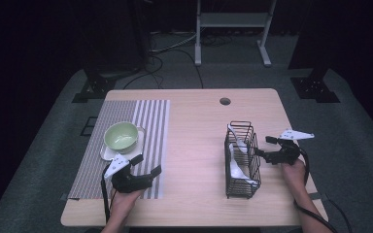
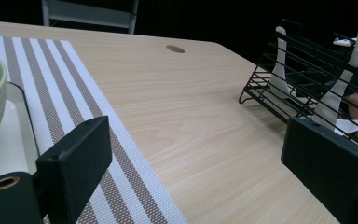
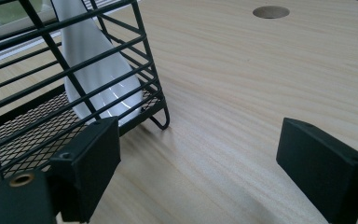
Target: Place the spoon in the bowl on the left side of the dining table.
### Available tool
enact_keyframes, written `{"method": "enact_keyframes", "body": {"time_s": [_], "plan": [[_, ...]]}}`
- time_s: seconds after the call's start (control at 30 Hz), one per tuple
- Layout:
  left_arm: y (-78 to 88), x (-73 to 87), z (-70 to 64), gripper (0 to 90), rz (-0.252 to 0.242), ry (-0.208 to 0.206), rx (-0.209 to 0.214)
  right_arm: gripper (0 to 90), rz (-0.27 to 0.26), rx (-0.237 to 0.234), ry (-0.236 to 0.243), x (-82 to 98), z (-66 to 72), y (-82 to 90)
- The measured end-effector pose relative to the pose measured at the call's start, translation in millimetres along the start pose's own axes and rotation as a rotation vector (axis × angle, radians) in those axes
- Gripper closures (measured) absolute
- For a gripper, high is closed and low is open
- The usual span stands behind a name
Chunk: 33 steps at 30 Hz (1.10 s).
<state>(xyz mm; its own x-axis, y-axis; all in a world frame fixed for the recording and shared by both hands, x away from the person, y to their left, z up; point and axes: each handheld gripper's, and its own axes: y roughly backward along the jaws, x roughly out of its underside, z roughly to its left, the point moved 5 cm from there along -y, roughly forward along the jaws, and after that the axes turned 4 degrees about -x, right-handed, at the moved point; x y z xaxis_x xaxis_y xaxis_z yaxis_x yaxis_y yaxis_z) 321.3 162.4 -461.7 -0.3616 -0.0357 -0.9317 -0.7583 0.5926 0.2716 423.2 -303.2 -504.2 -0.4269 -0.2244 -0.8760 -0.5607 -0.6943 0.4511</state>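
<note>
Worktop (image 1: 194, 145): pale wood grain, rounded corners, one round cable hole (image 1: 225, 101) near the far edge.

Placemat (image 1: 150, 121): grey and white stripes, lies flat on the left part of the worktop and runs almost to the near edge.

Wire basket (image 1: 243, 187): black, narrow, open-topped, with a fine mesh floor and short looped feet. It stands upright on the right half of the worktop, well apart from the placemat.

Bowl (image 1: 121, 135): pale green, glossy, sits on a small white tray (image 1: 106, 154) on the placemat.

Spoons: two white ceramic soup spoons inside the basket. Far spoon (image 1: 237, 137) leans with its handle above the rim. Near spoon (image 1: 235, 167) rests bowl-down against the wires; in the right gripper view its glossy scoop (image 3: 100, 84) presses at the basket's corner bars.

Left gripper (image 1: 143, 167): held over the near end of the placemat, just beside the tray, jaws spread wide with nothing between them, only mat and bare wood.

Right gripper (image 1: 263, 147): held just beside the basket's right wall, jaws likewise wide apart and empty; one jaw sits close to the basket's foot, not clamped on it.
</note>
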Motion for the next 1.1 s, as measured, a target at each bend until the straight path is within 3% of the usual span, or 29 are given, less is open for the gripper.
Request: {"method": "enact_keyframes", "body": {"time_s": [0.7,1.1], "plan": [[-10.4,-0.9,-17.3,7.6,0.018,-0.055,0.038,12.3,-0.001,-0.001,0.0,0.0,-0.1,0.1],[-20.2,-1.6,-29.9,7.6,0.039,-0.042,0.081,12.3,-0.001,-0.001,-0.001,0.0,-0.4,0.0]]}}
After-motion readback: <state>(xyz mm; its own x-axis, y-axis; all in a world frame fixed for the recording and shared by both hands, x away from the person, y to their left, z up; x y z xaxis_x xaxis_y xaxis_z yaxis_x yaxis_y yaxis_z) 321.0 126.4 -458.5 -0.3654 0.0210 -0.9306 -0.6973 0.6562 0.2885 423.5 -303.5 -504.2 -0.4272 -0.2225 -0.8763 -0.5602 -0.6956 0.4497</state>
